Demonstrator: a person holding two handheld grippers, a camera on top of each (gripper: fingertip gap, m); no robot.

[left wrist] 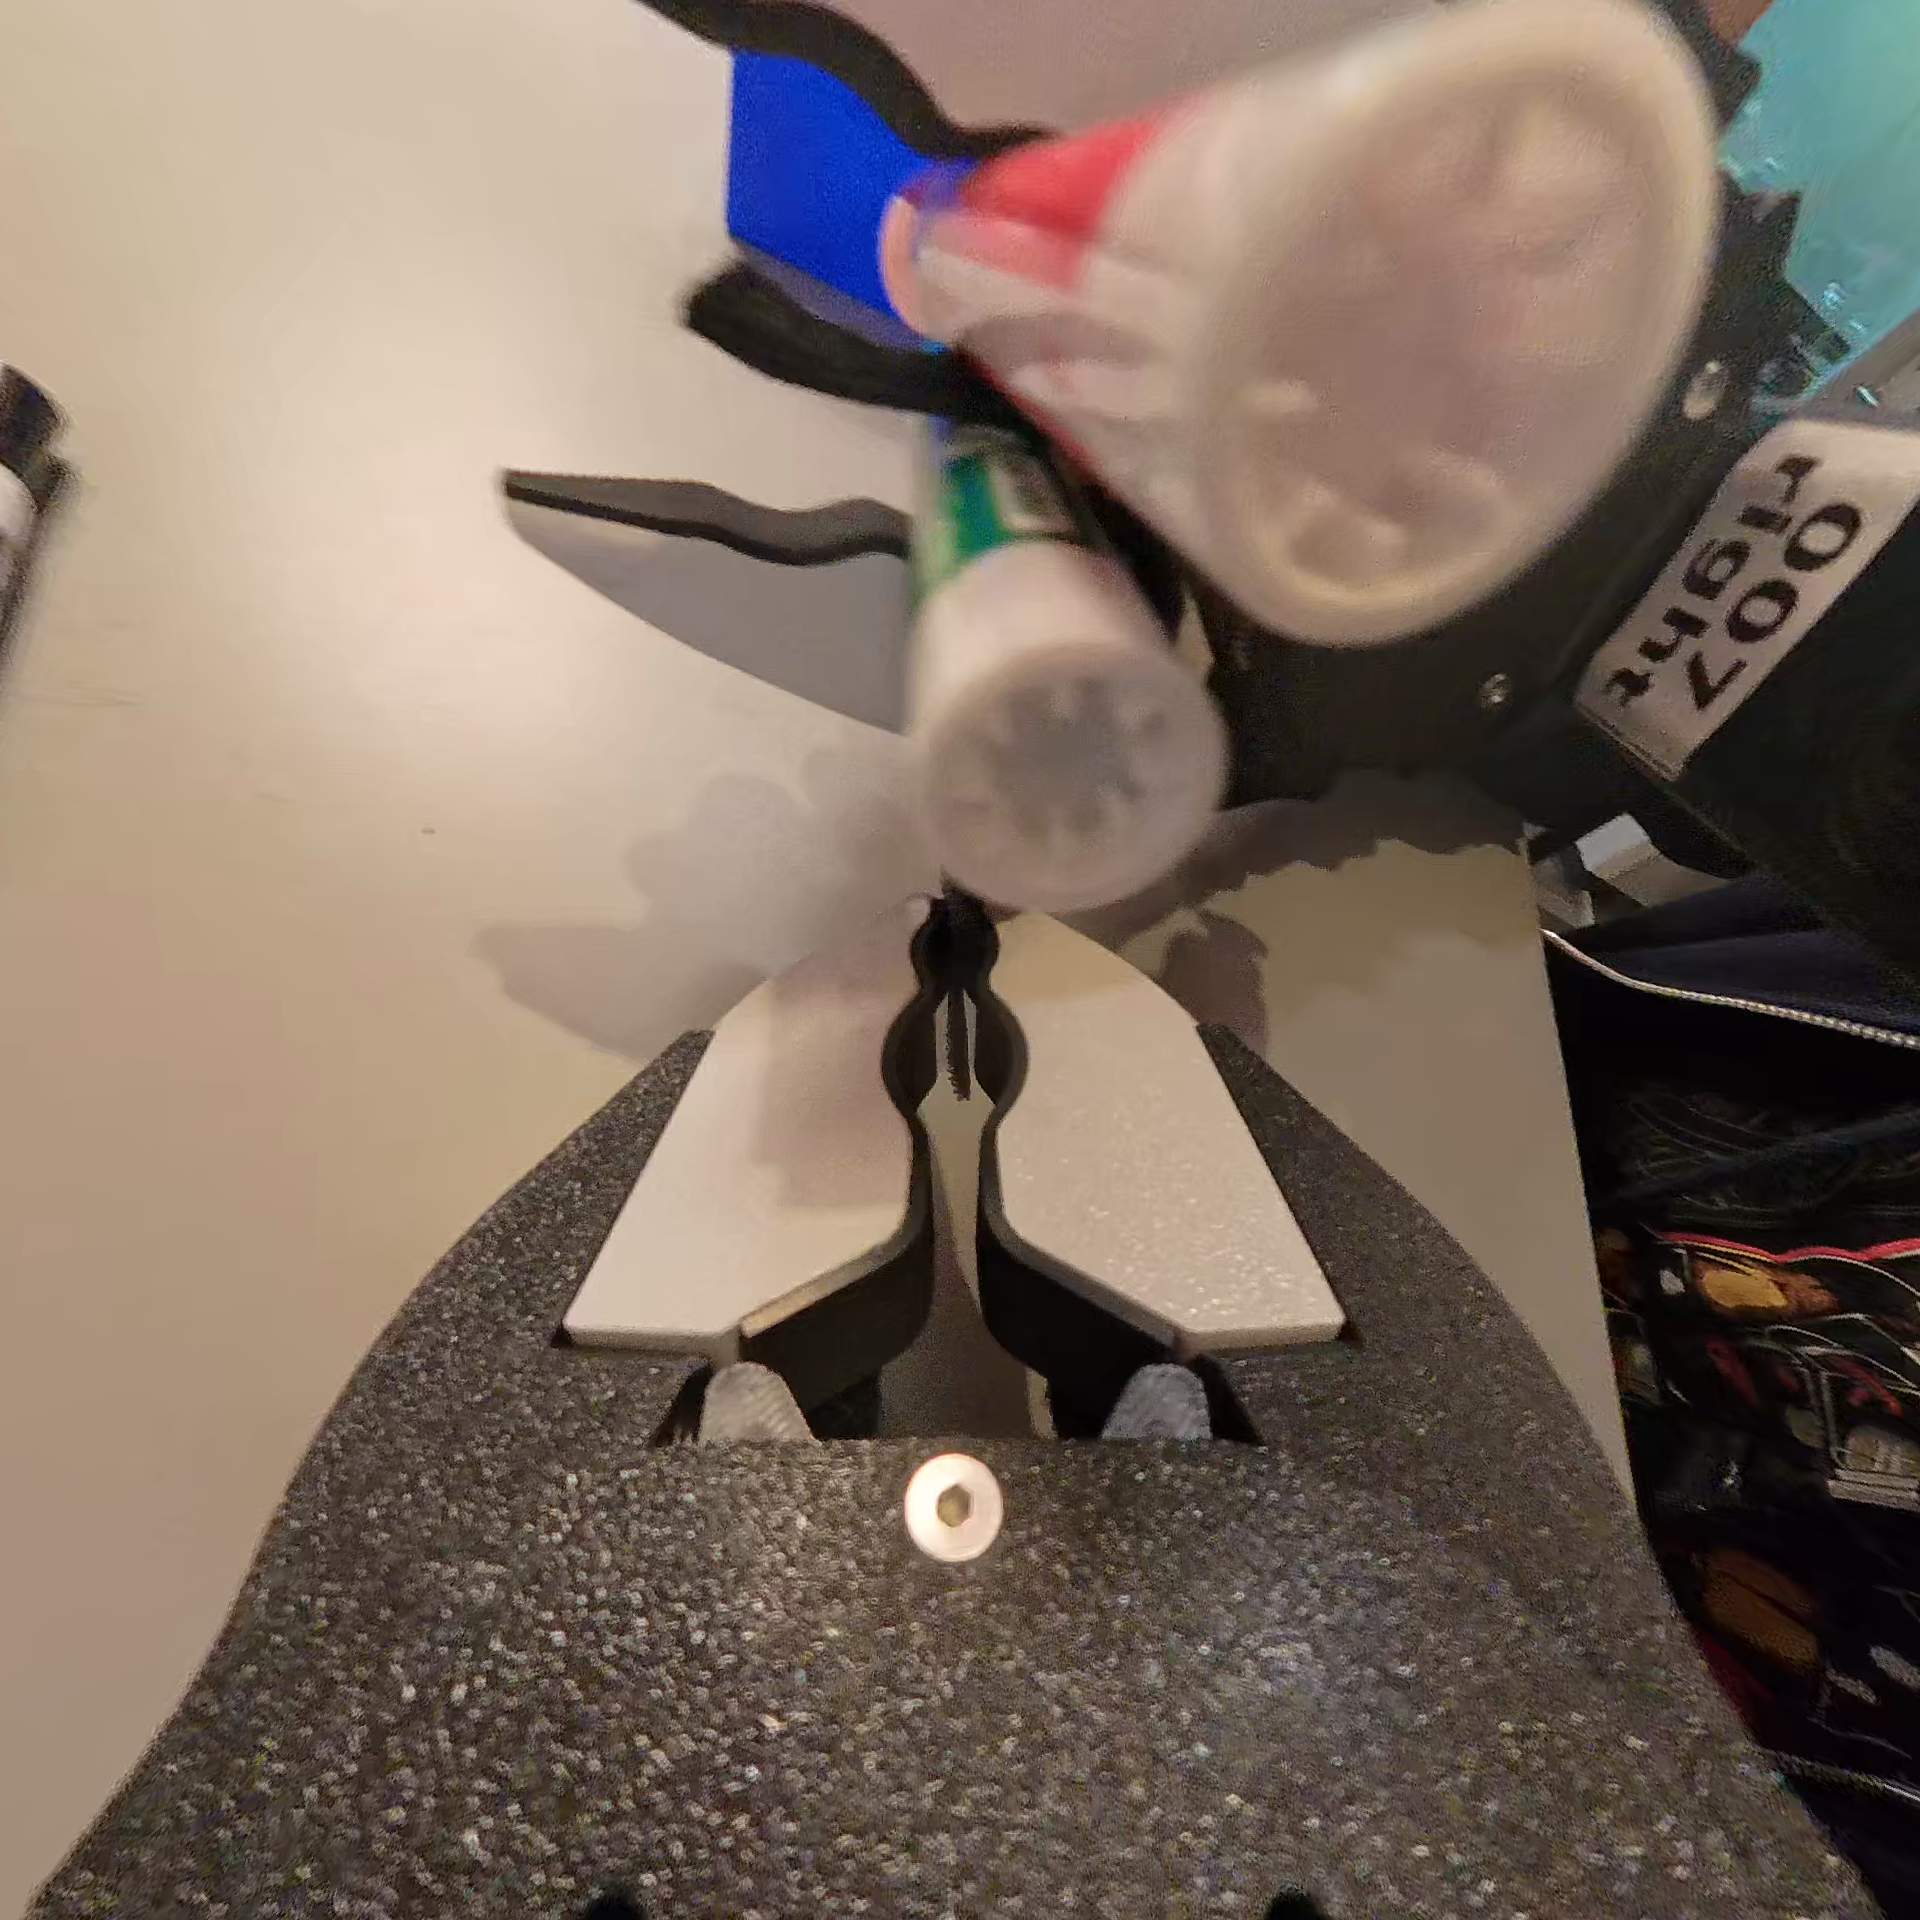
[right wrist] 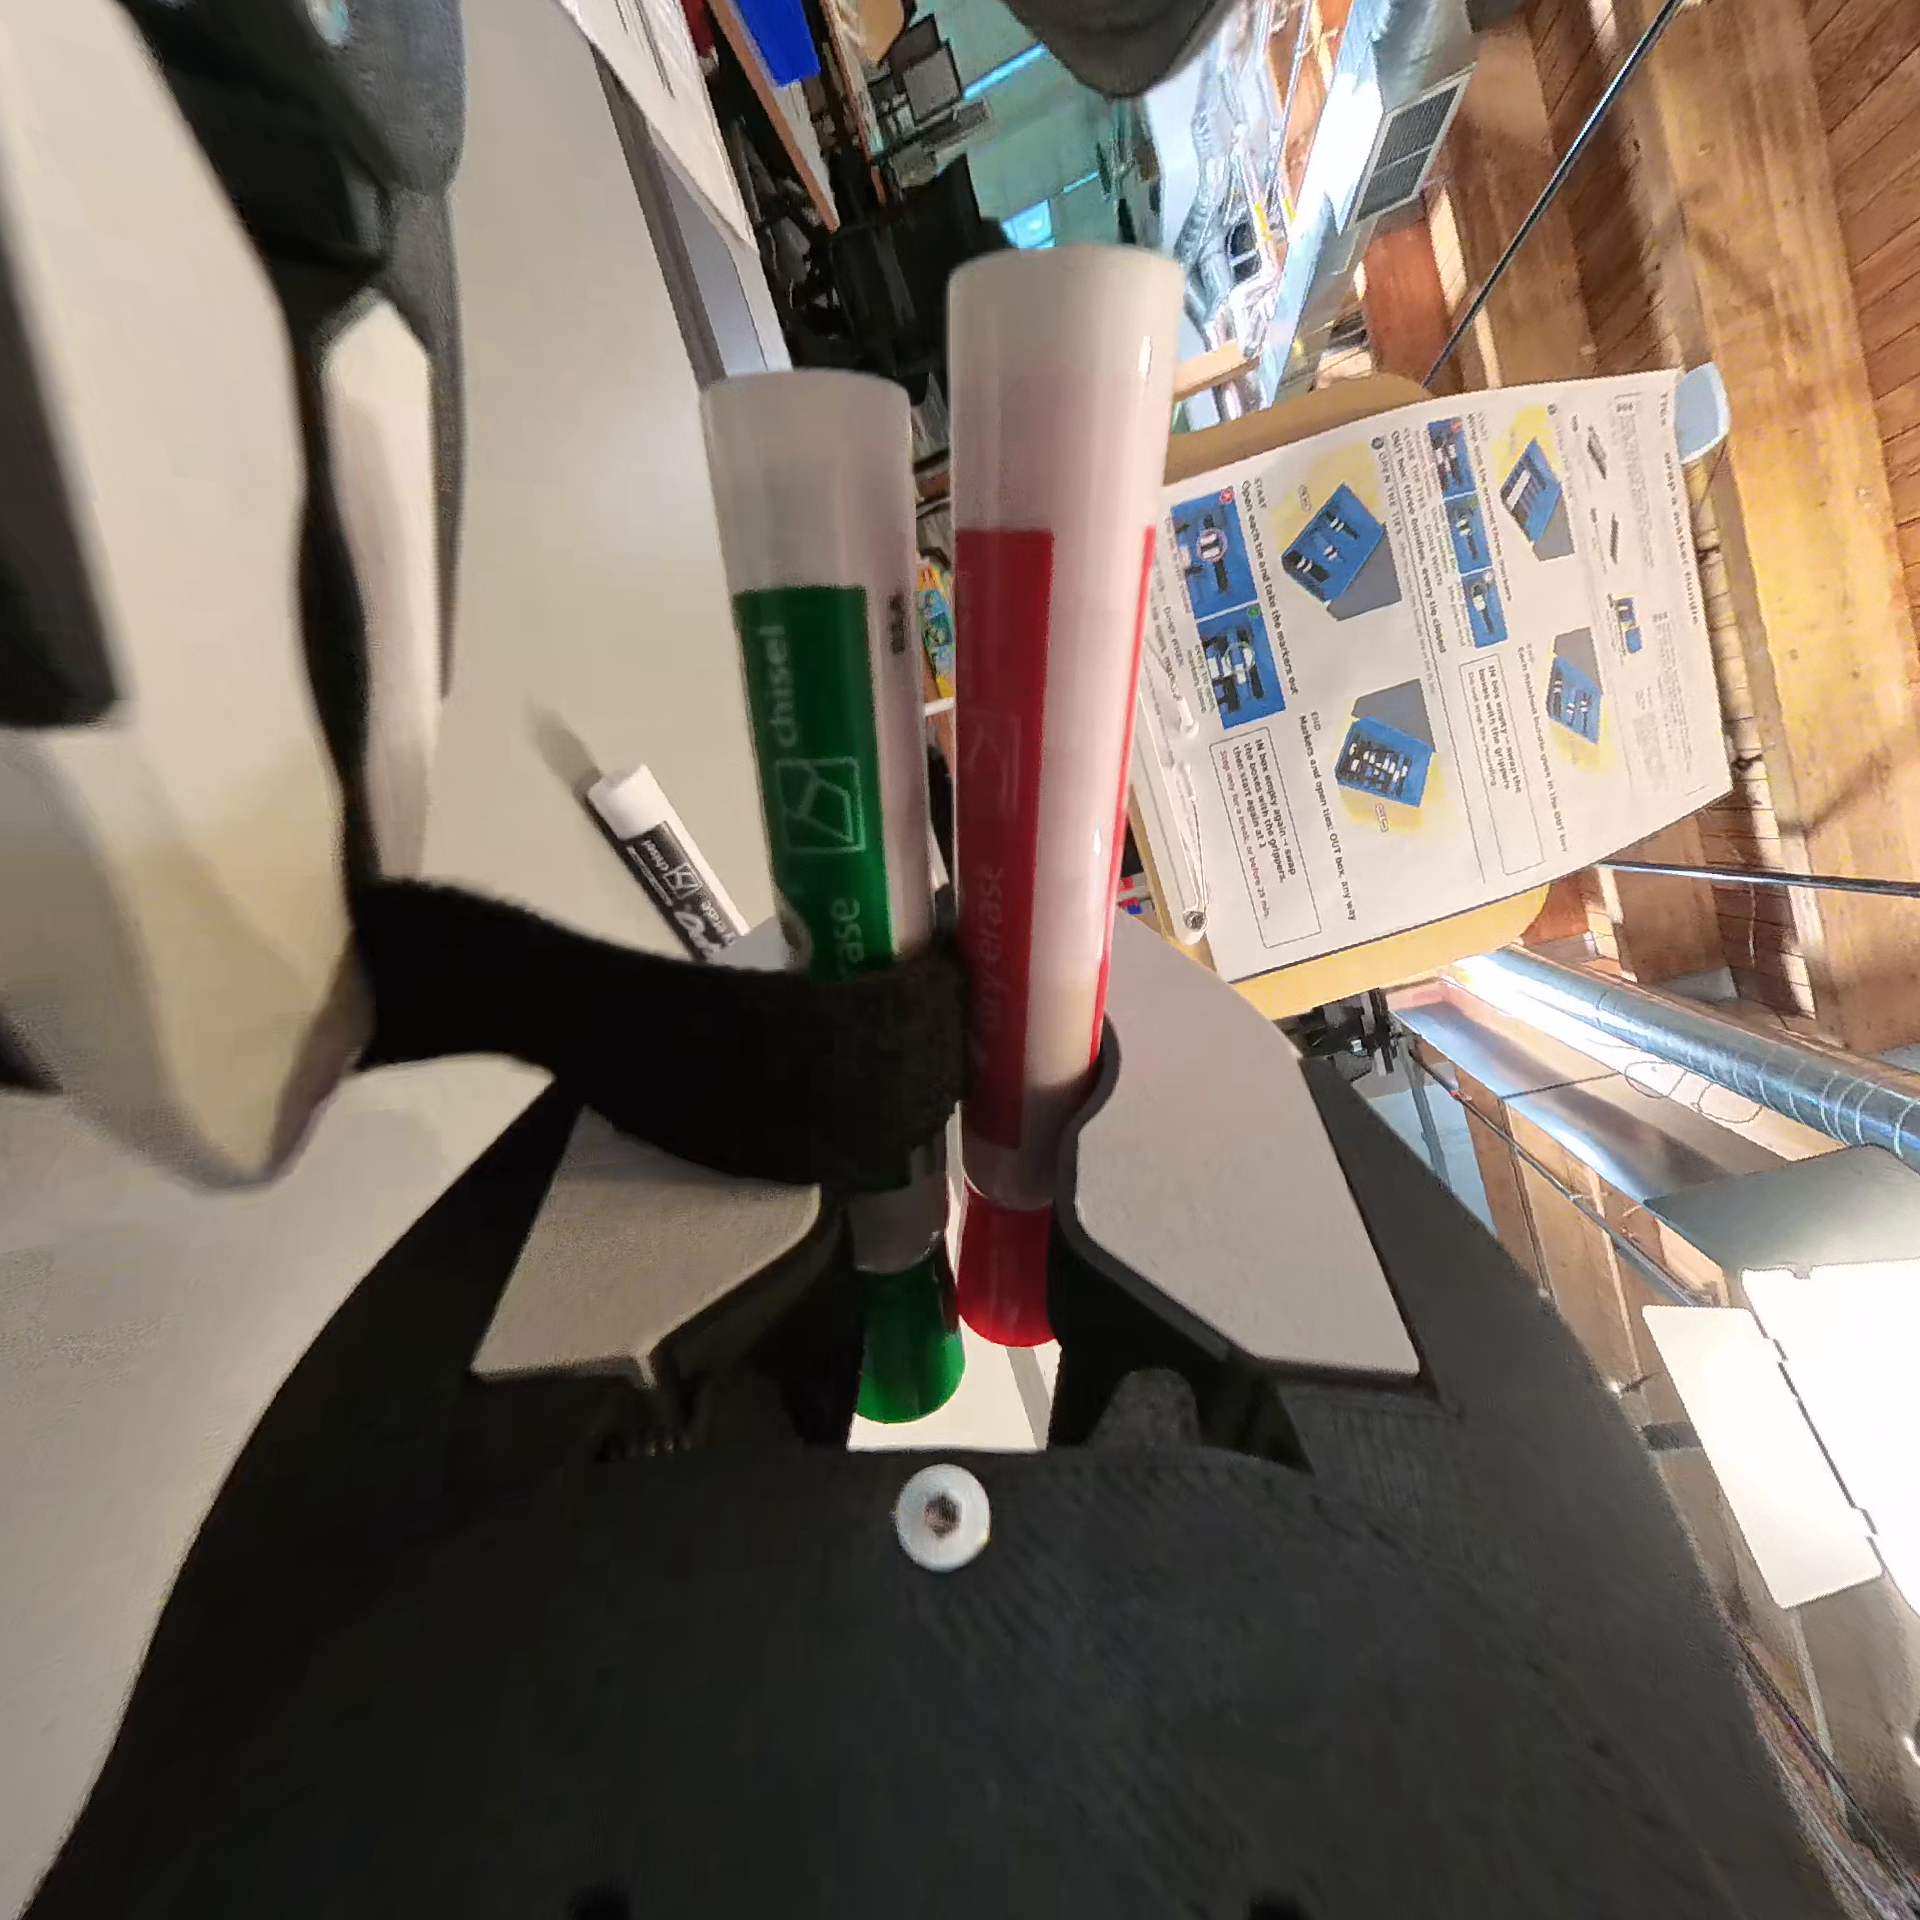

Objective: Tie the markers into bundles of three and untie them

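My right gripper (right wrist: 977, 997) is shut on a bundle of markers and holds it above the table. A green marker (right wrist: 831, 748) and a red marker (right wrist: 1039, 727) show in it, caps toward the camera. A black hook-and-loop strap (right wrist: 727, 1039) wraps around the green marker and runs left to my left gripper (right wrist: 343, 997). In the left wrist view my left gripper (left wrist: 951, 966) is shut on the strap's end, right below the butt ends of the green marker (left wrist: 1060, 769) and the red marker (left wrist: 1351, 364). I cannot tell whether a third marker is in the bundle.
A black marker (right wrist: 665, 842) lies on the beige table (left wrist: 260, 727); one also shows at the left edge in the left wrist view (left wrist: 21, 468). A blue box (left wrist: 810, 177) stands behind the bundle. A printed instruction sheet (right wrist: 1434, 675) stands beyond the table. The table edge is at the right (left wrist: 1558, 1143).
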